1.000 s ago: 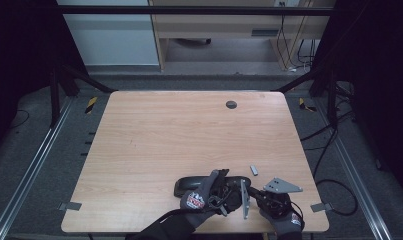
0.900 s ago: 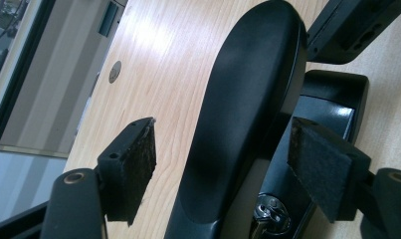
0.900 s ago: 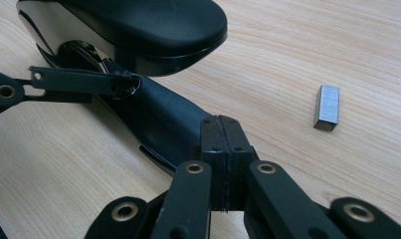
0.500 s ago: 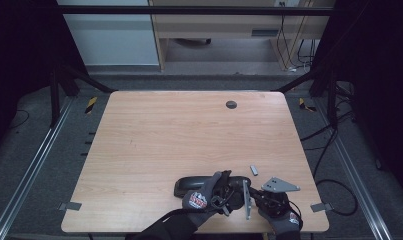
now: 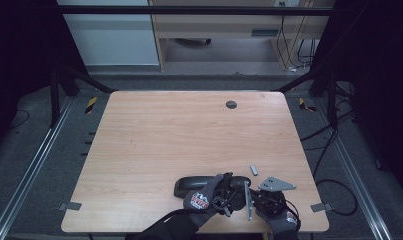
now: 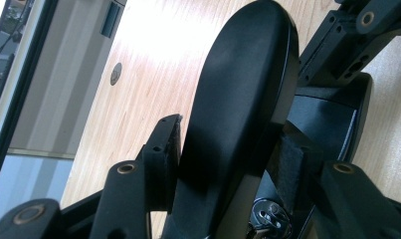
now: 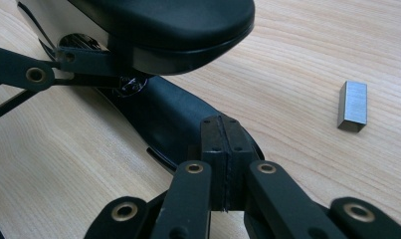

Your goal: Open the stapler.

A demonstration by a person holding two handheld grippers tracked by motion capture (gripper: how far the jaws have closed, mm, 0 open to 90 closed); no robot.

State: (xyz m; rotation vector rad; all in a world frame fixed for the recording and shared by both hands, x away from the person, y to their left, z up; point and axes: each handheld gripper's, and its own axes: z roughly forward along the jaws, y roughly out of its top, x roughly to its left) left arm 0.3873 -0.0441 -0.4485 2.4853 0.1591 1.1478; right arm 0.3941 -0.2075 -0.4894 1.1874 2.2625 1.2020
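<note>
As 2 gloved hands worked at the near edge of a pale wood-grain table (image 5: 164,140), the left gripper (image 6: 223,164) pinched the raised lid of a long black glossy clamshell case (image 6: 238,94) between its 2 black jaws, one pad pressing each face of the lid. Seen from the high view, the case (image 5: 189,184) lay flat near the table's front edge, just left of the left hand (image 5: 203,197) in its dark glove with a red-and-white logo. The right gripper (image 7: 222,164), held by the right hand (image 5: 279,215) at the table's front right, had its 2 jaws pressed together with nothing visible between them, their tips resting against the case's lower shell (image 7: 168,119). The lid (image 7: 173,25) stood open above that shell in the right gripper view. A small grey rectangular metal block (image 7: 353,105) sat on the wood well apart from the case; the high view placed it (image 5: 254,170) just beyond both grippers. A round dark grommet (image 5: 231,104) marked the table's far side.
</note>
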